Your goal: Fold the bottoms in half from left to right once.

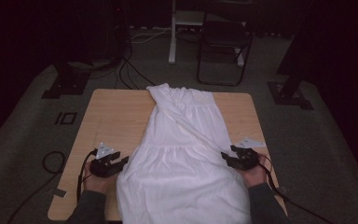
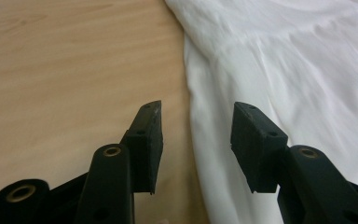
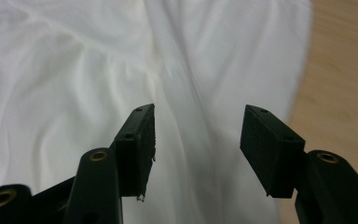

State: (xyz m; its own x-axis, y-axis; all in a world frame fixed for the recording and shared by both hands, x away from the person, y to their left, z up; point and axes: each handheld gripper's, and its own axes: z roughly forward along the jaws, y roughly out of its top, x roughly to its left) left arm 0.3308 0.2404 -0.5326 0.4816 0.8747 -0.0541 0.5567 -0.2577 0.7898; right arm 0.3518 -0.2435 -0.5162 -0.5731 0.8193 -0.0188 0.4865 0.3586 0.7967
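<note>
High view: we had the white dress [image 1: 182, 154] spread flat, left gripper [image 1: 116, 163] and right gripper [image 1: 229, 157] flanking it, jaws spread and empty; folding apparently remained.

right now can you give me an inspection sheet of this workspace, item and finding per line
surface: light wooden table, bare wood either side of the garment
job's things: white tiered dress spread lengthwise down the middle, near end hanging past the table's front edge
clutter: nothing seen on the table
grippers: left gripper at the dress's left edge, jaws apart, nothing between them; right gripper at its right edge, jaws apart over the cloth, not pinching it
cables: a black cable trails from the left gripper, another from the right; more cables on the floor beyond the table
surroundings: grey carpet, dark folding chair, white stand post, black stand bases at both sides
</note>
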